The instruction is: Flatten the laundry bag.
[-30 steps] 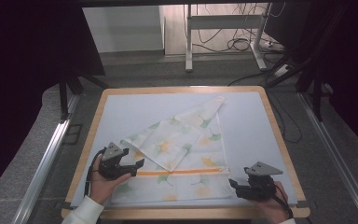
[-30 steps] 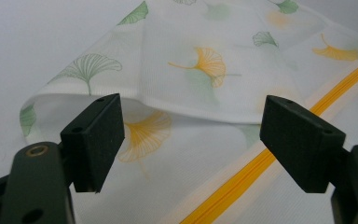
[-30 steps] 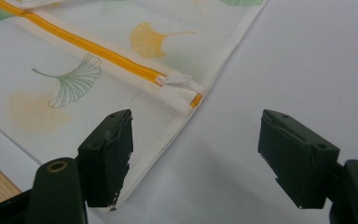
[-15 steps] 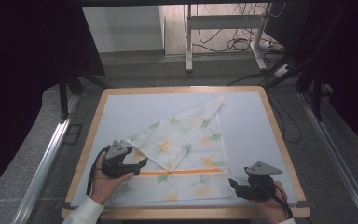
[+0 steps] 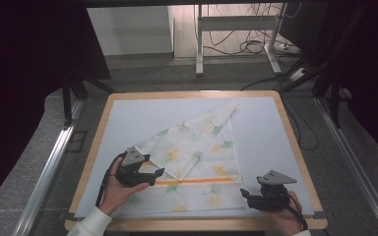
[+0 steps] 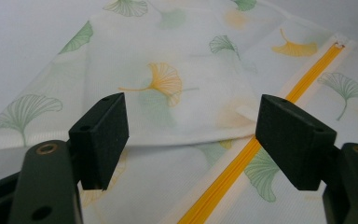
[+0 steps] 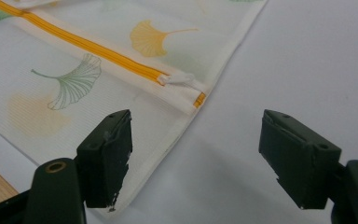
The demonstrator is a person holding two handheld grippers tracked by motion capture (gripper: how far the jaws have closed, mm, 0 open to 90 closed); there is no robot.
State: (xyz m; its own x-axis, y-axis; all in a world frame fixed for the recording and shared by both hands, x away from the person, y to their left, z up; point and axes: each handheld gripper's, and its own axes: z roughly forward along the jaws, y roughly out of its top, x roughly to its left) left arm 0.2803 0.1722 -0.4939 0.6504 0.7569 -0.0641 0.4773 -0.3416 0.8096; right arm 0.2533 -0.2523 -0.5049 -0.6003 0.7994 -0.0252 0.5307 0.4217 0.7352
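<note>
While both grippers gape empty, the leaf-printed, orange-zippered mesh bag (image 5: 197, 162) lies folded diagonally.

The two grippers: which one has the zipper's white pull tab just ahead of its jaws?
The right gripper: the pull tab lies at the zipper's end ahead of it; the left gripper faces mid-zipper.

A wooden-edged table (image 5: 285, 123) bears a pale mat (image 5: 138, 118); beyond it, cables (image 5: 256, 46) trail across the floor.

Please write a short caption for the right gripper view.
Open right gripper above the zippered leaf-print bag corner.
</note>
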